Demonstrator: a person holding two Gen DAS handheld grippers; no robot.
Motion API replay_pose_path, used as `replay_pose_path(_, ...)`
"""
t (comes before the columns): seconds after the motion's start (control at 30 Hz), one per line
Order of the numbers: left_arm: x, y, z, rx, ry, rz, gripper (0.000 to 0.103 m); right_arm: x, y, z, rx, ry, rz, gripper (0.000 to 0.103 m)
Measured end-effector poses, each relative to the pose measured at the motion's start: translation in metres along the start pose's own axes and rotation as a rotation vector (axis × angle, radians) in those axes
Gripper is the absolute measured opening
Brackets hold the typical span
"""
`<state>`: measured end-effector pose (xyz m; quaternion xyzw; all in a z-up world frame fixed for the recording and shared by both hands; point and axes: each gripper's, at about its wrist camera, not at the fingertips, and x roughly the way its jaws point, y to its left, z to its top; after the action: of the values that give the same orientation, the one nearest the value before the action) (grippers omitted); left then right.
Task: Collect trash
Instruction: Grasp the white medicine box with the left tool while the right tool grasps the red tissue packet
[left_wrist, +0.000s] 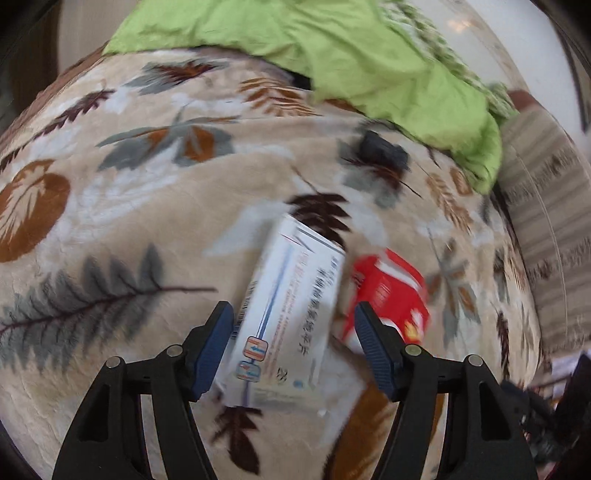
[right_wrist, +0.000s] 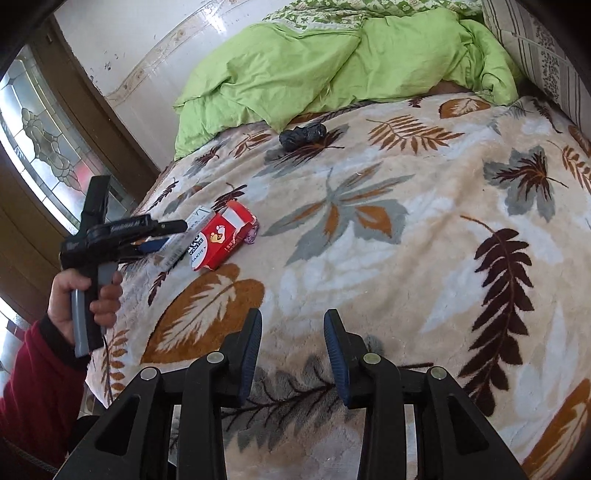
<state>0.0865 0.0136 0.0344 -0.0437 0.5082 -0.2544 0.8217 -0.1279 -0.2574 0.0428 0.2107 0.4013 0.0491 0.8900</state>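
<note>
A white carton (left_wrist: 291, 306) (right_wrist: 197, 218) with blue print lies flat on the leaf-patterned blanket (right_wrist: 424, 280). My left gripper (left_wrist: 293, 310) (right_wrist: 171, 234) straddles it with its jaws apart. The left pad sits close to the carton's edge, while the right pad stands off it with a gap. Touching the carton's right side is a red box (left_wrist: 391, 291) (right_wrist: 221, 240). Farther up the bed lies a black crumpled bag (left_wrist: 382, 149) (right_wrist: 303, 134). My right gripper (right_wrist: 293, 317) hovers open over the blanket's near part with nothing between its fingers.
A rumpled green duvet (right_wrist: 295, 70) (left_wrist: 351, 55) covers the head of the bed, with a striped pillow (right_wrist: 543, 55) beside it. A wooden door with patterned glass (right_wrist: 44, 140) stands left of the bed. A hand in a red sleeve (right_wrist: 37, 387) holds the left gripper.
</note>
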Motion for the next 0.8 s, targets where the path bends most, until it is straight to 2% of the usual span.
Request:
replay_pose_path(0.1, 0.001, -0.020, -0.007, 0.077, -0.013, 0.104, 0.067, 0.001, 0.000, -0.001, 0.002, 0.006, 0.006, 0.037)
replay_pose_path(0.2, 0.017, -0.022, -0.005, 0.078, 0.013, 0.210, 0.066, 0.001, 0.003, -0.001, -0.008, 0.003, 0.003, 0.037)
replay_pose_path(0.27, 0.025, -0.019, -0.007, 0.079, 0.001, 0.265, 0.057, -0.001, 0.004, -0.002, -0.017, -0.003, -0.003, 0.037)
replay_pose_path(0.33, 0.025, -0.019, -0.010, 0.078, -0.027, 0.284, 0.056, -0.002, 0.005, -0.002, -0.022, -0.008, -0.006, 0.037)
replay_pose_path(0.43, 0.014, -0.017, -0.014, 0.027, -0.076, 0.316, 0.056, -0.001, 0.004, -0.001, -0.013, -0.001, -0.004, 0.037)
replay_pose_path(0.53, -0.014, -0.016, -0.025, -0.052, -0.148, 0.313, 0.056, 0.004, 0.005, 0.000, -0.001, 0.015, 0.020, 0.037)
replay_pose_path(0.67, -0.056, -0.015, -0.041, -0.150, -0.247, 0.345, 0.056, 0.021, 0.016, 0.007, 0.021, 0.056, 0.097, 0.037)
replay_pose_path(0.8, -0.070, -0.005, -0.046, -0.184, -0.297, 0.363, 0.056, 0.045, 0.041, 0.020, 0.020, 0.101, 0.172, 0.037)
